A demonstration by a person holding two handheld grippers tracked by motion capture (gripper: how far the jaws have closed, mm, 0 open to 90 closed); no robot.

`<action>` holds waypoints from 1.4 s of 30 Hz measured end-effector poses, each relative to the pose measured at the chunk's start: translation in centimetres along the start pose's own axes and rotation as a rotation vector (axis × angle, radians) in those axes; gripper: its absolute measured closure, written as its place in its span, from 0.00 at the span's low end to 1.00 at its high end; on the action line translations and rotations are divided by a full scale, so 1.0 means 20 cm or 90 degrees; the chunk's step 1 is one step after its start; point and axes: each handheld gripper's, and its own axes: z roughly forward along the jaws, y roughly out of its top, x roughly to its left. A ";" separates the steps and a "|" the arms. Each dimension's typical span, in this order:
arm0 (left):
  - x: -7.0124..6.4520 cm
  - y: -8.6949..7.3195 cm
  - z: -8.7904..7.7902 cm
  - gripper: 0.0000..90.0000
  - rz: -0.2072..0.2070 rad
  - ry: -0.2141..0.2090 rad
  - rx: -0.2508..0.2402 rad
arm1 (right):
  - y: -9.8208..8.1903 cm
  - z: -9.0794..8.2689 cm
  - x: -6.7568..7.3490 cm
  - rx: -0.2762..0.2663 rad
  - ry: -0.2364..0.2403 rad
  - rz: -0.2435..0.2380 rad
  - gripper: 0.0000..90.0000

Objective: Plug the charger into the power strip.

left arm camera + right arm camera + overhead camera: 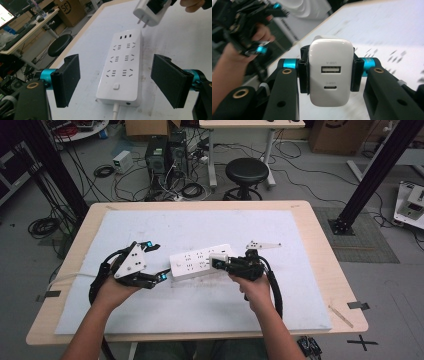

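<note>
A white power strip (200, 260) (122, 66) lies on the pale mat, its cord end toward my left gripper (159, 263). That gripper (116, 80) is open, one black pad on each side of the strip's switch end, not touching it. My right gripper (220, 261) (329, 75) is shut on a white USB charger (329, 71) (148, 13) (218, 258). The charger's two prongs hang just above the strip's far end, near its USB ports. In the right gripper view the charger's USB-A and USB-C ports face the camera.
The pale mat (200, 227) covers most of the wooden table (320, 240). A grey three-cornered plate (262, 245) lies on the mat behind the right gripper. A black stool (246, 172), computers and cables are on the floor beyond the far edge.
</note>
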 end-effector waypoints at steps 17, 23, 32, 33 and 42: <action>0.04 -0.07 -0.02 0.26 -0.023 0.010 0.003 | 0.14 0.00 -0.01 0.061 -0.151 -0.253 0.70; 0.04 -0.10 -0.04 0.26 -0.029 0.012 0.001 | 0.20 0.01 -0.01 0.117 -0.173 -0.325 0.70; 0.05 -0.12 -0.07 0.26 -0.028 0.017 0.005 | 0.30 0.05 -0.02 0.236 -0.180 -0.419 0.70; 0.05 -0.12 -0.07 0.26 -0.028 0.017 0.005 | 0.32 0.06 -0.02 0.250 -0.180 -0.431 0.70; 0.04 -0.14 -0.07 0.26 -0.035 0.018 0.004 | 0.41 0.13 -0.04 0.337 -0.168 -0.468 0.70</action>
